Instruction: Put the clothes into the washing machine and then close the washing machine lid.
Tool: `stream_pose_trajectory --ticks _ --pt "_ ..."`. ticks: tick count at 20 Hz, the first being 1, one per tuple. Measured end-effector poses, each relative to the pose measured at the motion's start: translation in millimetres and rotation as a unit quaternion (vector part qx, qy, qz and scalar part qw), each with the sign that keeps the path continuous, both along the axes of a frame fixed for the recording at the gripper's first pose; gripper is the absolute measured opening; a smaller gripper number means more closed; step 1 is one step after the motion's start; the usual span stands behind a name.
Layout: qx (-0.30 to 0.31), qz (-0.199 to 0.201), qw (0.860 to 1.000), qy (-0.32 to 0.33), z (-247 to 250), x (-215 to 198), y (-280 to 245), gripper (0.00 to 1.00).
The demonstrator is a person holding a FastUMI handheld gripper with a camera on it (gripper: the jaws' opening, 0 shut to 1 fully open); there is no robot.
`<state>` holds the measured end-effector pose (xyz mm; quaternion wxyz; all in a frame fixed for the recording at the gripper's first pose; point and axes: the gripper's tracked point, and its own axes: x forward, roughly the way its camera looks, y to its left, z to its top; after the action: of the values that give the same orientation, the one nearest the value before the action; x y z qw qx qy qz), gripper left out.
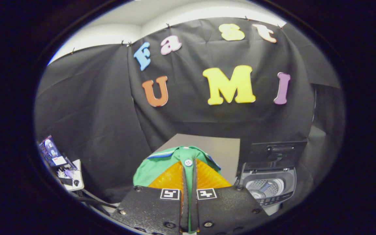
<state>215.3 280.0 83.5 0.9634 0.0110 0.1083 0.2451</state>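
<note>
My gripper (188, 169) is shut on a green garment (162, 164) with a white button and blue-and-white trim, and the cloth is pinched between both fingers and draped over them. The garment hangs lifted above a grey table (220, 148). To the right of the fingers and lower down stands a small toy washing machine (268, 184). Its dark lid (277, 151) is raised upright at the back, and the drum (264, 187) is exposed.
Black cloth walls close the booth behind and on both sides. At the left stands a white stand (73, 179) with cables and small devices, including a screen (51, 151).
</note>
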Motion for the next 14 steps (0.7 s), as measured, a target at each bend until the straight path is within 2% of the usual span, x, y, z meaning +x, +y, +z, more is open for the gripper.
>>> stream_pose_trajectory --ticks 3,7,10,14 --pt "0.01 -0.022 0.999 -0.031 36 -13 -58 0.06" --pt "0.021 -0.068 0.996 -0.058 67 -6 -148 0.06" --pt "0.002 -0.096 0.993 -0.069 64 30 -210 0.06" --pt "-0.019 -0.105 0.993 -0.046 36 83 -271 0.06"
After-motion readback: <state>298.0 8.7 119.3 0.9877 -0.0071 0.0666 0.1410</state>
